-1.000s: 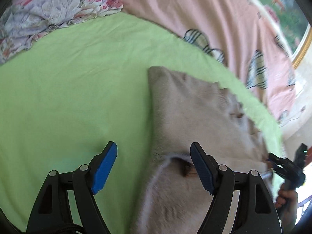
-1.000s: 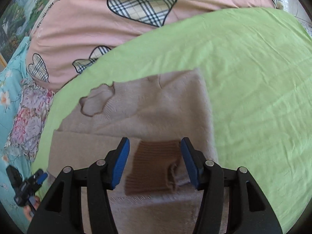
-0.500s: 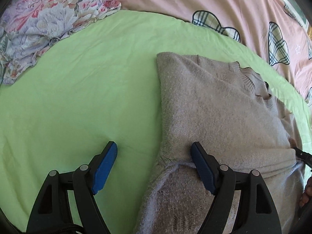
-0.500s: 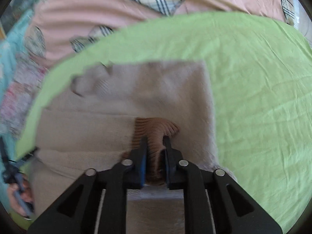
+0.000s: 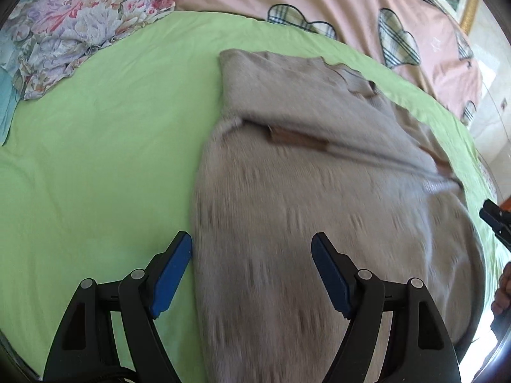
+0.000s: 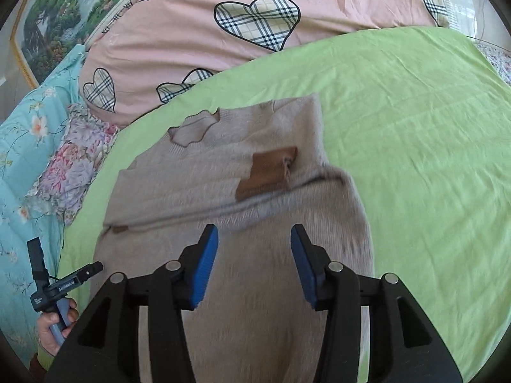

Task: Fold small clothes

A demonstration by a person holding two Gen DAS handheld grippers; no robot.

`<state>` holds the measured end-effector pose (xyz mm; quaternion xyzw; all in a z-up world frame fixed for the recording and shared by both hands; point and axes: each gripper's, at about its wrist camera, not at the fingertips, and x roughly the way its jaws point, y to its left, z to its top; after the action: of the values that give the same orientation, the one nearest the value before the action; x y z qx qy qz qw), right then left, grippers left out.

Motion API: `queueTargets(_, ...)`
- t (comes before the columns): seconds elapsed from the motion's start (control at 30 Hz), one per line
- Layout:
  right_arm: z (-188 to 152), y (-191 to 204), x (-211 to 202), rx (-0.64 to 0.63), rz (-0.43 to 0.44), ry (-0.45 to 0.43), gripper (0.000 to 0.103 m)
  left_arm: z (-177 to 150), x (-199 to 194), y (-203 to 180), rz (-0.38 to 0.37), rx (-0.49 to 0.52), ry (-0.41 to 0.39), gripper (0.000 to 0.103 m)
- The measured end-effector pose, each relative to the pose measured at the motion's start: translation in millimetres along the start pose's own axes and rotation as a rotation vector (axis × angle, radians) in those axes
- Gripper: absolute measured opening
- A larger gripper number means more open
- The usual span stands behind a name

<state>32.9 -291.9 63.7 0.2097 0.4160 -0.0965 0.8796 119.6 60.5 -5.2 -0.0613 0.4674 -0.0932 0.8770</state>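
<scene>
Nearest, left gripper [image 5: 252, 274]: black frame, blue pads, jaws wide apart and gripping nothing. Its left pad sits over the sheet just beside the garment's edge, the right pad over the knit. Whether the pads touch cloth I cannot tell; the lower body of the garment is blurred there.

Right gripper [image 6: 254, 266]: same build, jaws apart, empty, poised over the lower middle of the garment.

The task's thing: a small beige knitted sweater [image 6: 242, 188] lying flat on the lime-green bedsheet [image 6: 415, 134], neckline [image 6: 194, 129] toward the far side, hem toward the grippers. Both sleeves are laid across the chest, so the outline is a narrow rectangle. The brown ribbed cuff [image 6: 266, 172] of one sleeve rests on the body near the right shoulder; a sliver of a second brown cuff [image 6: 118, 229] shows at the opposite edge. Judgement: sleeves are folded in to square the shape before the hem is brought up to the collar, and both grippers stand open near the hem end to take that hold.

Beyond the sheet: a pink quilt with plaid hearts [image 6: 255, 22], a floral ruffled pillow [image 5: 80, 35], a turquoise flowered cover [image 6: 22, 146], and a framed landscape picture [image 6: 64, 12] on the wall.
</scene>
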Motion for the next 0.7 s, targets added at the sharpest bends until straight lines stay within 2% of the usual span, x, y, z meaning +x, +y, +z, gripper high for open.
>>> queueTargets(0.2, -42, 0, -34, 0.010, 0.007, 0.002, 0.050, -43, -32, 8, -0.041, 0.004, 0.008, 0.077)
queueTargets(0.33, -64, -7, -53, 0.034, 0.065, 0.016, 0.058, -69, -50, 19, -0.083, 0.006, 0.030, 0.078)
queueTargets(0.47, -86, -23, -69, 0.076, 0.104, 0.039, 0.058, -98, -62, 32, -0.129, 0.008, 0.051, 0.078)
queueTargets(0.7, -115, -45, -87, 0.107, 0.130, 0.079, 0.058, -134, -69, 37, -0.264, 0.009, 0.084, 0.077)
